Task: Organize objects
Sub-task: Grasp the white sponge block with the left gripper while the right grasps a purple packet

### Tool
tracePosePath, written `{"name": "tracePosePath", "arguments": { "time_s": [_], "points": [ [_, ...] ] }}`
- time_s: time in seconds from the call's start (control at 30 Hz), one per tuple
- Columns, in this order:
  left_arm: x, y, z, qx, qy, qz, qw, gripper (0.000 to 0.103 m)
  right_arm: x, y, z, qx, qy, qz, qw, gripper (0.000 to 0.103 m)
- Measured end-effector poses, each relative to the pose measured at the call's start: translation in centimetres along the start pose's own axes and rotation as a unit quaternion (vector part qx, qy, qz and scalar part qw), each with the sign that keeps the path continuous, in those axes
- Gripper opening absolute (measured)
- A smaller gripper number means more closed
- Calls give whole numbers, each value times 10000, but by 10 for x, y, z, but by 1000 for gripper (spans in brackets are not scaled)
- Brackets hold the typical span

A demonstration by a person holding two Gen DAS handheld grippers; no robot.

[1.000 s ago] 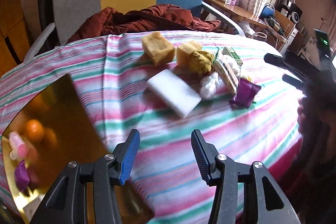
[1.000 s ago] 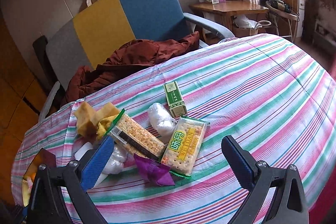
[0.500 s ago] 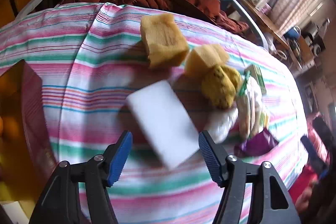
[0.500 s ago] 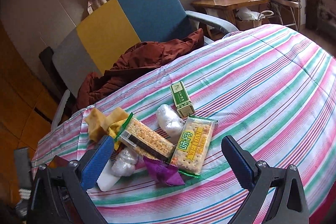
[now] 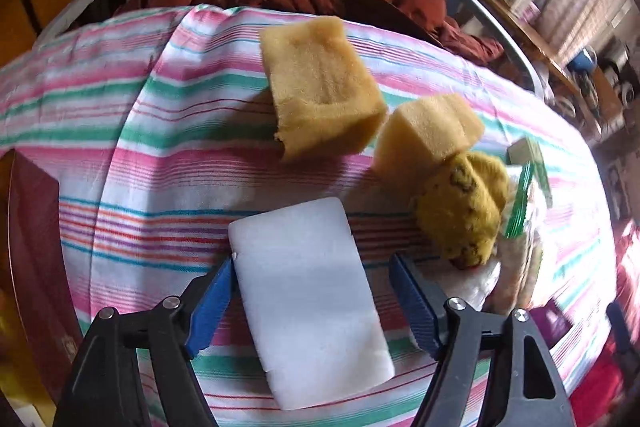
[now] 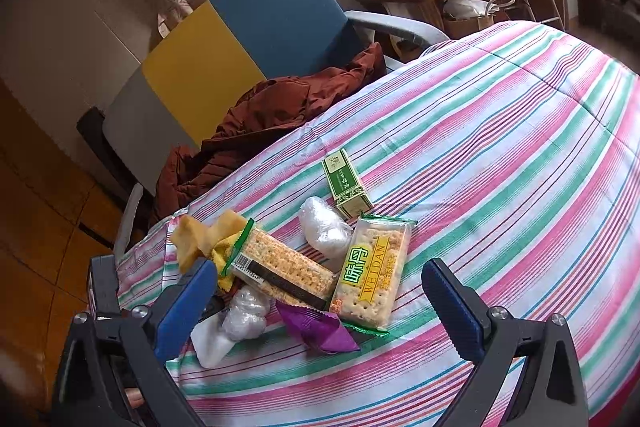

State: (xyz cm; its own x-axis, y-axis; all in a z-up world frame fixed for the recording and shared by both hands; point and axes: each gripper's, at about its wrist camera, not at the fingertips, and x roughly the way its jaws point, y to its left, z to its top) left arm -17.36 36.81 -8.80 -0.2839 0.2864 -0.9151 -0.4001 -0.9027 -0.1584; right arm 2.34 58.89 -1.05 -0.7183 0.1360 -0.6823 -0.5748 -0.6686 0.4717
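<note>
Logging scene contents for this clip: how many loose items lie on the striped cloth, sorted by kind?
White sponge: 1
Yellow sponges: 3
Cracker packets: 2
Green box: 1
Purple wrapper: 1
Clear-wrapped white bundles: 2
Total: 10

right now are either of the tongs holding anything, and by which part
Nothing is held. The left tongs are opening astride the white sponge, which lies on the striped cloth between the pads, ungripped. The right tongs hang open above the snacks.
</note>
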Motion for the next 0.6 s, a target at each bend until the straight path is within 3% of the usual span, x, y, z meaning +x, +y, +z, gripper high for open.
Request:
{"name": "tracePosePath", "arguments": {
  "time_s": [0.33,0.6],
  "points": [
    [-3,-3,-14,667,-160,266,9973,71,13,1,-3,-121,305,-103,9994,103],
    [-9,-2,-27,873,-251,398,9951,64,29,24,-19,-892,758,-255,9928,103]
  ]
}}
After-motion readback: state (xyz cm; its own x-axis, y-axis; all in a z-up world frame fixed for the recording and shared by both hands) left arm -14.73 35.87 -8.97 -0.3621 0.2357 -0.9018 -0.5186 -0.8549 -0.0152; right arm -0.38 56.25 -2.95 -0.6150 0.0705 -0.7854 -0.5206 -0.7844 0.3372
